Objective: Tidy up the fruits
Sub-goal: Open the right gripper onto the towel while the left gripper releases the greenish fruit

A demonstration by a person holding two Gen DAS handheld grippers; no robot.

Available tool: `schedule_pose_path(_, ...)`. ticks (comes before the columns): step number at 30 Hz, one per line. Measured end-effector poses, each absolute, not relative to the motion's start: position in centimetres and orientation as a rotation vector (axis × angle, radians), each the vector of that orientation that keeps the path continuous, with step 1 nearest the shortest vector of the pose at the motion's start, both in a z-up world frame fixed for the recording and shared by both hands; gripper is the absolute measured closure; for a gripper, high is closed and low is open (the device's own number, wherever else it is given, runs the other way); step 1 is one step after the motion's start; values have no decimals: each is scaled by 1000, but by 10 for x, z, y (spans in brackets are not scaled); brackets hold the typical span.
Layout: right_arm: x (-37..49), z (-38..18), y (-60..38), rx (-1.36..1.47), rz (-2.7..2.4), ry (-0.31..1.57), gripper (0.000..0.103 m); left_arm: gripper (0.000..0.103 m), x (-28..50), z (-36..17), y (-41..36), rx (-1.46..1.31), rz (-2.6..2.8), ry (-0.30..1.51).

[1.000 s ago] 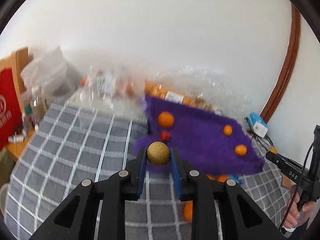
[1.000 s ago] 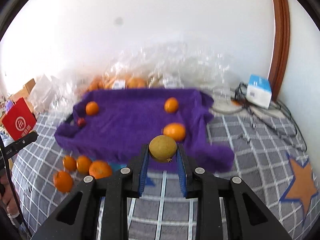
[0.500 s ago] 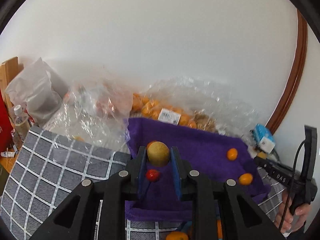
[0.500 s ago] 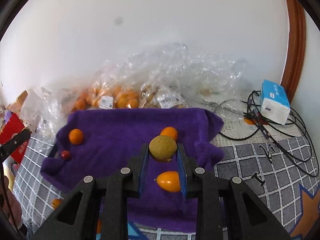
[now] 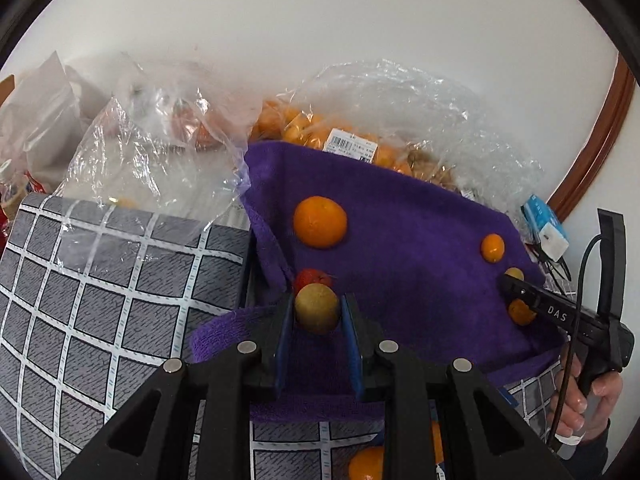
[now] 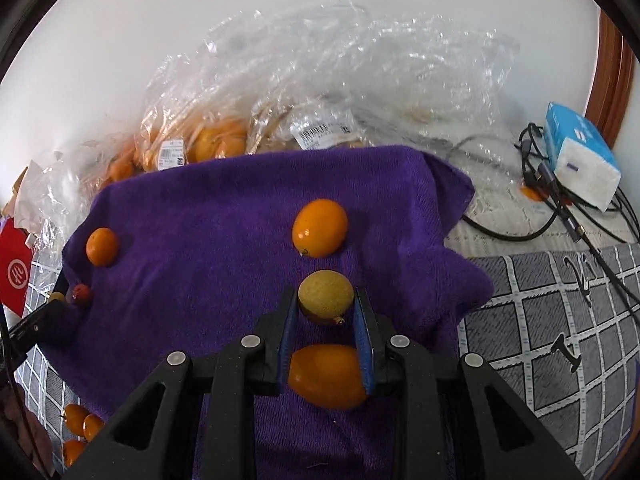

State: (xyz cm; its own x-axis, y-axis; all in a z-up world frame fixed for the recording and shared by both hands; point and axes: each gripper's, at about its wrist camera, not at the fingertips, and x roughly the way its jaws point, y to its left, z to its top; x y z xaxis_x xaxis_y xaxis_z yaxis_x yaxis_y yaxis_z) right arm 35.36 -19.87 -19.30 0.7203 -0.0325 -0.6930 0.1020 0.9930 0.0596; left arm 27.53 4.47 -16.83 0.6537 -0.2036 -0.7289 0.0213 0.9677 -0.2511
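Observation:
My left gripper (image 5: 317, 312) is shut on a yellow-brown round fruit (image 5: 316, 307) low over the left part of the purple towel (image 5: 408, 248), just in front of a small red fruit (image 5: 314, 278). An orange (image 5: 320, 222) lies further back. My right gripper (image 6: 325, 306) is shut on a second yellow-brown fruit (image 6: 326, 295) over the towel's right part (image 6: 200, 264), above an orange fruit (image 6: 326, 376) between its fingers, with another orange fruit (image 6: 320, 227) beyond. The right gripper also shows at the right of the left wrist view (image 5: 516, 292).
Clear plastic bags of oranges (image 6: 208, 140) lie behind the towel against the white wall. Loose oranges (image 6: 80, 424) sit on the grey checked cloth (image 5: 100, 280) in front. A blue tissue pack (image 6: 580, 160) and cables (image 6: 560, 216) lie right. A red bag (image 6: 14, 268) is left.
Both grippers have moved forward and down over the purple towel, each still holding its fruit. The towel and its fruits now look much closer.

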Motion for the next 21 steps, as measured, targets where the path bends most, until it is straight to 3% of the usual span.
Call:
schedule_pose_path(4,353,-193,-200,97,-66,758,73,80,278,-171,43,-213,-121,864)
schedule_pose_path(12,330,-185,-200,120,-41,676,50,80,281,-173,38,-157,-106,878)
schedule_pose_path(17,316,-180,-203,135,-49,644,50,80,281,-175,33,-112,-95,863)
schedule_pose_path(21,313,-170,-200,116,-51,636,50,74,280,-175,34,-125,-113,844)
